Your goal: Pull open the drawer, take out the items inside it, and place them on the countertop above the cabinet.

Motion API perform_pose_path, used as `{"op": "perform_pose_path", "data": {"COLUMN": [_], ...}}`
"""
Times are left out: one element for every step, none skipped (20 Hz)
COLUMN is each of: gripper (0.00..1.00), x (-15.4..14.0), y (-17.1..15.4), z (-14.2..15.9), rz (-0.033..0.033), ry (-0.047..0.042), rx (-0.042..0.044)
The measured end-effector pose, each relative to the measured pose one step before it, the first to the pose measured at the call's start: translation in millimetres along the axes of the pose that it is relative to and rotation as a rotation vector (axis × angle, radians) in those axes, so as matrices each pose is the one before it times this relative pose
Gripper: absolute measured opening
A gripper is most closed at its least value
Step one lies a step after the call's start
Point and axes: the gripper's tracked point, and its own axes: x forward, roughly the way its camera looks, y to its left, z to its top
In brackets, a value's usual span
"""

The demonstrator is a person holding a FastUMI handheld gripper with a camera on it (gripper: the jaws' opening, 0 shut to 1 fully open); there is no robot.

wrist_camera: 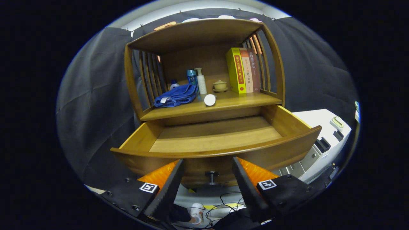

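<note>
The wooden drawer (289,123) stands pulled far out of the cabinet, and its floor shows bare wood. Its small round knob (212,174) sits on the curved front panel, between my fingertips and slightly beyond them. My gripper (207,163) is open, its fingers spread to either side of the knob without touching it. On the countertop (246,99) above the drawer lie a crumpled blue cloth (176,95) and a white cylinder (210,99) on its side, end facing me. Behind them stand a blue bottle (191,76) and a white pump bottle (200,80).
A small lidded ceramic cup (220,85) and three upright books (243,70) stand on the countertop under the slatted top shelf (195,32). A white machine (322,140) sits right of the cabinet. Cables and a person's shoe (196,213) lie on the floor below.
</note>
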Motion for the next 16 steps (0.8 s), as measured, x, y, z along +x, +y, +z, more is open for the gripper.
{"op": "perform_pose_path", "data": {"gripper": [0.99, 0.99, 0.99, 0.99, 0.99, 0.98, 0.98, 0.97, 0.97, 0.96, 0.96, 0.96, 0.96, 0.96, 0.96, 0.96], "x": [0.95, 1.43, 2.68, 2.54, 2.92, 1.08, 1.19, -0.4, 0.58, 1.03, -0.37, 1.39, 1.28, 2.43, 2.58, 3.32], "y": [0.02, 0.81, 0.33, 1.02, -0.77, -2.19, -1.91, -1.76, 1.12, 0.75, -1.02, -0.04, -0.38, 0.15, -0.36, 0.22], "z": [-0.81, -0.4, -0.32, -1.4, -0.79, -2.82, -1.55, -0.52, 2.56, -0.4, 0.05, 1.48, -0.17, 1.54, 0.99, 1.88], "rz": [-0.00279, -0.00488, -0.00414, -0.0028, -0.01278, -0.01392, -0.0139, -0.0086, -0.00566, -0.00052, 0.00082, -0.00145, -0.00038, 0.00142, -0.00048, -0.00064], "ry": [-0.00485, -0.00699, -0.00358, -0.00292, -0.00369, 0.00321, -0.00271, -0.00106, -0.01217, 0.00145, -0.0024, -0.0026, 0.0024, -0.00126, 0.00122, -0.00223], "rx": [-0.00605, -0.00825, -0.01311, -0.0124, -0.01285, -0.01044, -0.00292, 0.00515, 0.0171, 0.00126, -0.00792, -0.00529, 0.00262, -0.00265, -0.00099, -0.00125]}}
